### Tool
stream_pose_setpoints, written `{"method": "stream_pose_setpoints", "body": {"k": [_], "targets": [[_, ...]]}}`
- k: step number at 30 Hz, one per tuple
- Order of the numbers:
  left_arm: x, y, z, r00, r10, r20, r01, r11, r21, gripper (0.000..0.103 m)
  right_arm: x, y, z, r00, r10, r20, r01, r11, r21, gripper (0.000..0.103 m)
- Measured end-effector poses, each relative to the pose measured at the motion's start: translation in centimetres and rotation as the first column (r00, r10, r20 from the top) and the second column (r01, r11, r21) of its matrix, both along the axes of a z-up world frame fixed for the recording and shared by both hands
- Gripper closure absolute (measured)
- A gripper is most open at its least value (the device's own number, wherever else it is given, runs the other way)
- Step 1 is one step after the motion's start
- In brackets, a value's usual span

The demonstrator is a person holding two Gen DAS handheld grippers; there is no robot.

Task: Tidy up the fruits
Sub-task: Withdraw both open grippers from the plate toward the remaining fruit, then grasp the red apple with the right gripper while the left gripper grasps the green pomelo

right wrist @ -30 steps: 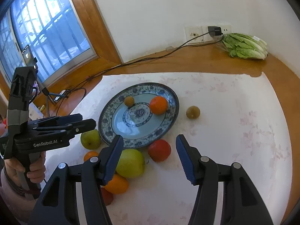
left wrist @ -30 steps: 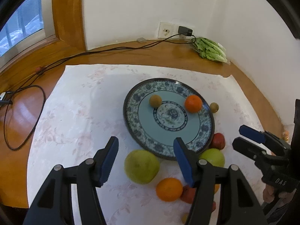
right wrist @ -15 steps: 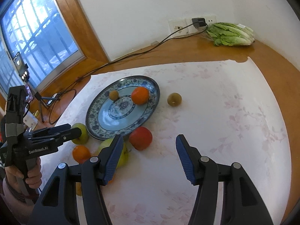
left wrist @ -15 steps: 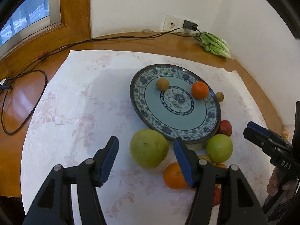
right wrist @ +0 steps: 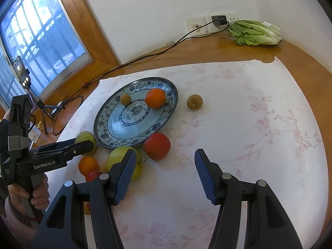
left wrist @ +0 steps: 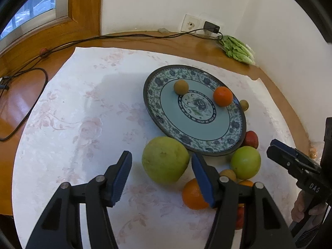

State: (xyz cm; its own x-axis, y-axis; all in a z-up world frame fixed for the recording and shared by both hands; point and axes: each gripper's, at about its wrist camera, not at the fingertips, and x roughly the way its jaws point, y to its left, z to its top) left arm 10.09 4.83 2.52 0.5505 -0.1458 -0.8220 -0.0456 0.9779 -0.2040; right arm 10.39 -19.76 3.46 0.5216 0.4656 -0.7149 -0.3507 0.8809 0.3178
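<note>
Fruits (left wrist: 165, 159) — left tool (right wrist: 83, 145) (marked "GenRobot.AI") near.

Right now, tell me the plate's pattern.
Pale blue plate with a blue-and-white floral rim band and a flower medallion in the centre; clearest in the left wrist view.

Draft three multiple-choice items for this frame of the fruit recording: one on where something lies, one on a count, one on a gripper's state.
1. Where is the small brown fruit that is off the plate?
A. on the cloth beside the rim
B. on the lettuce
C. in a gripper

2. How many fruits lie on the plate?
A. none
B. two
C. five

3. How is the left gripper?
A. shut on an orange
B. shut and empty
C. open, the large green fruit ahead of its gap

Answers: 1 A, it sits on the cloth just past the rim. 2 B, an orange and a brown fruit. 3 C, both pads stand clear of the fruit.
</note>
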Motion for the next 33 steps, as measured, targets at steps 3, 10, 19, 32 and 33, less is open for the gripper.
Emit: {"method": "stream_pose_setpoints", "body": {"k": [3, 10, 19, 32, 33], "targets": [[-0.1, -0.1, 0.0, 1.0, -0.008, 0.007, 0.008, 1.0, -0.005, 0.049, 0.1, 0.2, -0.1, 1.0, 0.001, -0.007, -0.001, 1.0, 0.005, 0.043], [-0.1, 0.1, -0.1, 1.0, -0.011, 0.012, 0.011, 0.999, -0.03, 0.054, 1.0, 1.0, -0.7, 0.999, 0.005, -0.041, -0.004, 1.0, 0.015, 0.044], [-0.1, 0.2, -0.2, 1.0, -0.011, 0.011, 0.011, 0.999, -0.034, 0.054, 1.6, 1.6, -0.8, 0.999, -0.003, -0.049, 0.004, 1.0, 0.025, 0.054], [0.2, 0.3, -0.8, 1.0, -0.011, -0.006, 0.011, 0.998, -0.06, 0.055, 2.9, 1.5, -2.5, 0.99, -0.003, -0.139, 0.021, 0.992, 0.126, 0.068], [0.2, 0.3, -0.8, 1.0, -0.012, -0.005, 0.012, 0.998, -0.059, 0.055, 2.9, 1.4, -2.5, 0.99, -0.004, -0.138, 0.022, 0.992, 0.125, 0.068]]}}
